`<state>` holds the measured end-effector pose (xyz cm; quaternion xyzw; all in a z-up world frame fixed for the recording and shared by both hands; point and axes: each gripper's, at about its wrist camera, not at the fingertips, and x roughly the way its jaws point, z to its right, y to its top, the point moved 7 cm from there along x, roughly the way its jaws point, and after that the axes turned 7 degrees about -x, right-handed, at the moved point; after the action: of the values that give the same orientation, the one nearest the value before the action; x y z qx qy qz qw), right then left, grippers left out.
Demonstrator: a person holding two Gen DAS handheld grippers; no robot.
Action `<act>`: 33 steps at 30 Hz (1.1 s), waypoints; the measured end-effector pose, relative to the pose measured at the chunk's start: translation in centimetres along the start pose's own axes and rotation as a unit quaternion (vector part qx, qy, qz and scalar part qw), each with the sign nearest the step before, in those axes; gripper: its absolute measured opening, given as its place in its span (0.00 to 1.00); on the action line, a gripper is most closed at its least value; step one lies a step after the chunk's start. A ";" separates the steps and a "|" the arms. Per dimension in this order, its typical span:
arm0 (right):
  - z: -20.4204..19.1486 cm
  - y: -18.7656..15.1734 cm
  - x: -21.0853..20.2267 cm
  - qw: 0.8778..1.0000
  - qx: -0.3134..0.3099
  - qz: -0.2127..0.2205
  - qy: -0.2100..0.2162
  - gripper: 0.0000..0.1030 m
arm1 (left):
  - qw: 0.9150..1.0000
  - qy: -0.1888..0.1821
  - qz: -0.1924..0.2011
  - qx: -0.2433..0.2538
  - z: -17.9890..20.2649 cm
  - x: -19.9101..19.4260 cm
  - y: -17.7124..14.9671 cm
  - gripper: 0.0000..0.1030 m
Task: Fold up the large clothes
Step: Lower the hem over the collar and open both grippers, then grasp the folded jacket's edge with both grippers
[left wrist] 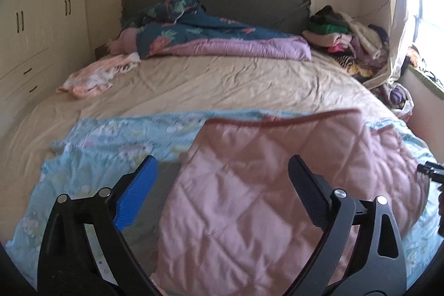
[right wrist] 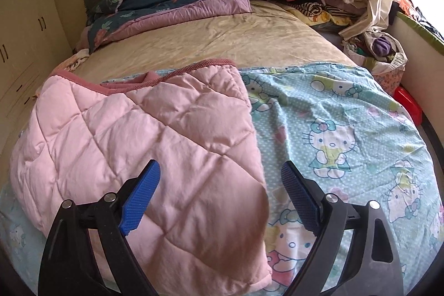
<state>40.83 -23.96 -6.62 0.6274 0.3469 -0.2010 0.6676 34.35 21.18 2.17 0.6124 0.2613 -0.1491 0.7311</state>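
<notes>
A pink quilted jacket lies folded on a light-blue cartoon-print sheet at the near end of the bed. It also shows in the right wrist view on the same sheet. My left gripper is open and empty, hovering over the jacket's left edge. My right gripper is open and empty over the jacket's right edge. The right gripper's tip shows in the left wrist view at the far right.
A beige bed sheet covers the bed. A dark floral and purple quilt lies by the headboard. A clothes pile sits at the far right. A peach garment lies left. Wardrobe stands left. A basket stands right.
</notes>
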 end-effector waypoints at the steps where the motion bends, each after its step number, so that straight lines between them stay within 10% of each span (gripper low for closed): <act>1: 0.1 -0.1 0.1 1.000 0.001 -0.001 -0.002 0.87 | 1.000 0.004 -0.008 0.001 -0.4 0.3 -0.4 0.86; 14: 0.3 -1.5 1.6 1.000 -0.014 -0.013 0.011 0.89 | 0.995 -0.003 -0.093 -0.035 -3.3 4.1 -5.6 0.91; 16: 0.1 -1.6 2.0 1.000 -0.020 -0.012 0.014 0.76 | 0.992 -0.008 -0.113 -0.045 -3.6 5.2 -6.9 0.89; 17: -0.4 -1.7 2.2 0.999 -0.023 -0.012 0.029 0.54 | 0.992 -0.015 -0.118 -0.048 -3.5 5.5 -7.3 0.81; 19: -1.0 -1.6 2.4 0.999 -0.034 -0.016 0.027 0.35 | 0.992 -0.016 -0.117 -0.047 -3.3 5.8 -7.7 0.30; 21: -1.6 -0.7 2.2 0.999 -0.039 -0.007 0.018 0.22 | 0.993 -0.016 -0.107 -0.044 -2.8 5.9 -7.2 0.14; 33: 0.0 4.0 7.8 0.999 0.021 -0.035 -0.032 0.17 | 0.993 0.047 -0.106 -0.027 -2.1 11.6 -4.0 0.10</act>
<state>48.92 -22.14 -9.46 0.6216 0.3428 -0.2514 0.6579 41.27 23.64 -7.84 0.5678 0.3632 -0.1899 0.7139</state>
